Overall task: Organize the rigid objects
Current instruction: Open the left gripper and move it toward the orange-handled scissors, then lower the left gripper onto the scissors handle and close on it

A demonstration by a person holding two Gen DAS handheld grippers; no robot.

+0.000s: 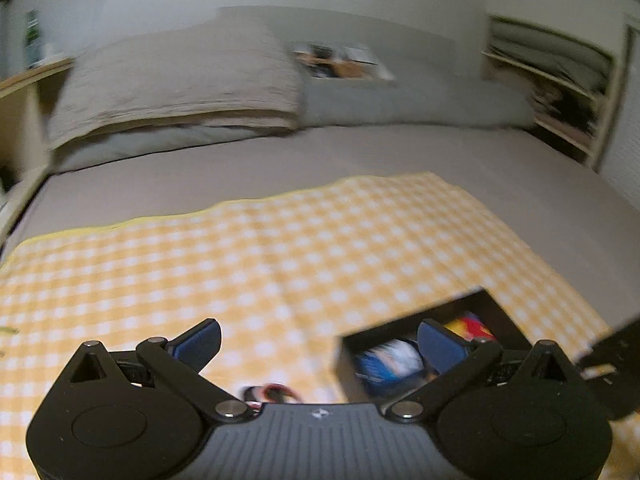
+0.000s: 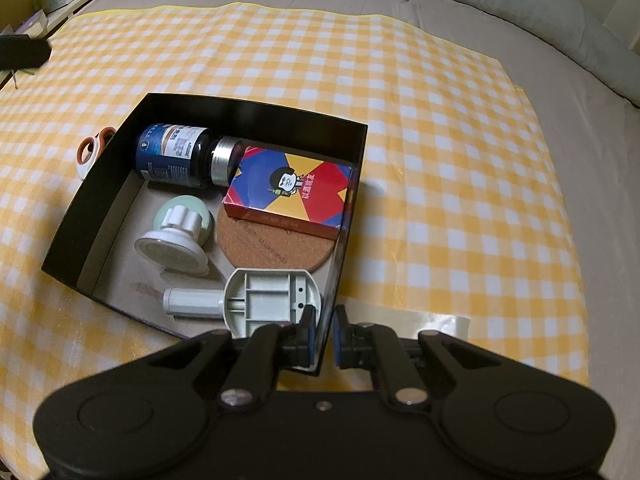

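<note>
Dim warm indoor light, motion-blurred left view, sharper right view, fisheye-bent edges.

Left gripper [image 1: 318, 344]: matte black body, two rounded lobes left and right, each with shallow circular recess. Grey ribbed panel at centre, small round emblem near its far edge. Black linkage arms cross to fingers; silver pivot pins at joints. Triangular cut-outs on outer links. Finger pads [image 1: 200, 342] blue, textured.

Right gripper [image 2: 323, 330]: same black two-lobed shape, circular recesses, silver pins on linkage arms, one small screw at centre. Pads blue along inner edges, black carriers behind.
</note>
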